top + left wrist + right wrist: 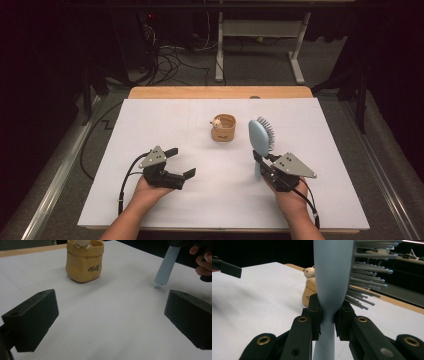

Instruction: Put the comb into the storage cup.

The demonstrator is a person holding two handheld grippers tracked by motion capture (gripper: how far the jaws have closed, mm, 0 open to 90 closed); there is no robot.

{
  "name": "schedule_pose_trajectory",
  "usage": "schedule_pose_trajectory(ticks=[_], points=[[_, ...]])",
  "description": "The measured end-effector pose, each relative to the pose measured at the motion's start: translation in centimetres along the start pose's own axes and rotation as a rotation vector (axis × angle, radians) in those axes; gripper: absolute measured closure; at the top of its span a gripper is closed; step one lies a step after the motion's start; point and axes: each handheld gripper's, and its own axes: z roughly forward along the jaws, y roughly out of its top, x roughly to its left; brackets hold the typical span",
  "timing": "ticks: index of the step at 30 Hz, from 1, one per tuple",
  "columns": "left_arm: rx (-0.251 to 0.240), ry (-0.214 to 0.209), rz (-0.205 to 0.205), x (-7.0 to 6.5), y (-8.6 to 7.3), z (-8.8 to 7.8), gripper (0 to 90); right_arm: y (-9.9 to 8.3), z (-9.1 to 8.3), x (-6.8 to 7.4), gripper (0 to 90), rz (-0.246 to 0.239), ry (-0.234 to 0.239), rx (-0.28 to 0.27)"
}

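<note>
Two grippers work over a white tabletop (150, 120): the right gripper (261, 163) clamps a light, rigid blue hairbrush (260, 134) at its narrow neck, upright beside a tan pouch (223, 128), while the left gripper (181, 162) rests open-jawed, empty.

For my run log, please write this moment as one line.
right tongs: shut on hairbrush | left tongs: open, empty | pouch: upright on table

ahead of the open left gripper (176, 163) the white table (150, 125) lies bare — free passage up to the tan pouch (223, 128), which stands forward and to its right. the hairbrush (260, 136), clamped upright in the right gripper (262, 165), blocks that gripper's forward path — the pouch sits just beyond it.
</note>
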Motion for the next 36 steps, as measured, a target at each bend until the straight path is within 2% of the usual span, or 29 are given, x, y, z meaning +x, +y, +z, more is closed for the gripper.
schedule_pose_trajectory(ticks=[14, 26, 36], points=[[-0.004, -0.003, 0.001, 0.0, 0.0, -0.1, 0.0, 1.2, 2.2, 1.9, 78.3, 0.010, 0.046, -0.017], [-0.002, -0.001, 0.009, -0.1, 0.0, 0.0, 0.0, 2.0, 4.0, 4.0, 78.3, -0.028, 0.105, -0.029], [-0.026, 0.000, 0.023, -0.7, 0.5, -0.4, 0.0, 1.6, 3.3, 5.1, 78.3, -0.035, 0.120, -0.043]])
